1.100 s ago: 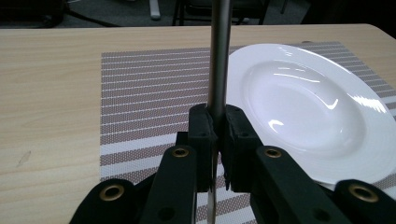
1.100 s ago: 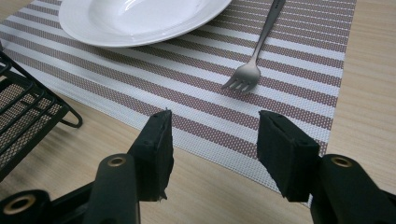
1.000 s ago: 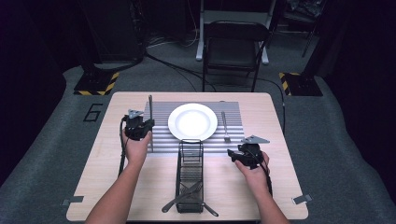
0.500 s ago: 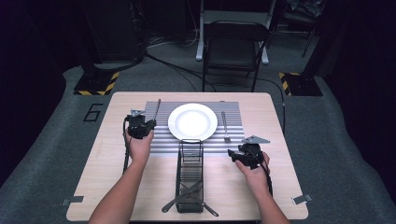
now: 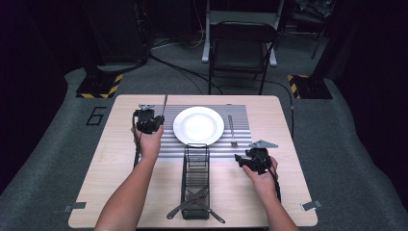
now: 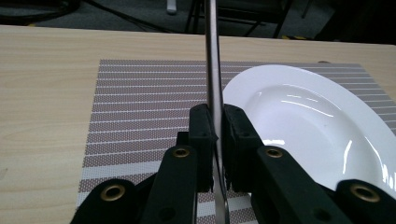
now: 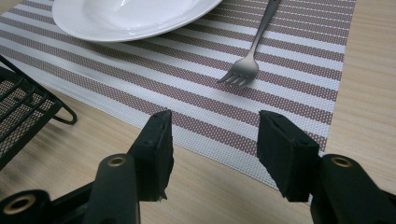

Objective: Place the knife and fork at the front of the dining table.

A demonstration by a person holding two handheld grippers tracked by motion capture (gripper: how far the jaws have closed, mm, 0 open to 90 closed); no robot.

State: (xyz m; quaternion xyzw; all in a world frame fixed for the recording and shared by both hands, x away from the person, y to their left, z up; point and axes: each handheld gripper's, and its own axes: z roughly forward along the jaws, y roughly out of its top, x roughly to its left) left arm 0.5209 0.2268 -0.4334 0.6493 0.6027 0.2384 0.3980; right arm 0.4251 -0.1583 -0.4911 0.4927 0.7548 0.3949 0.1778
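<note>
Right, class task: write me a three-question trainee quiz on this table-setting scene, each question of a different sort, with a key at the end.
1. True or false: the left gripper is shut on a piece of cutlery held beside the white plate.
2. Multiple choice: where does the fork lie? A) in the black wire caddy; B) on the striped placemat, at the plate's right in the high view; C) on the plate.
3. Fill in: the right gripper has its jaws ____ with nothing between them.

Key
1. True: the jaws clamp a thin metal piece; which kind cannot be told.
2. B.
3. Open.
</note>
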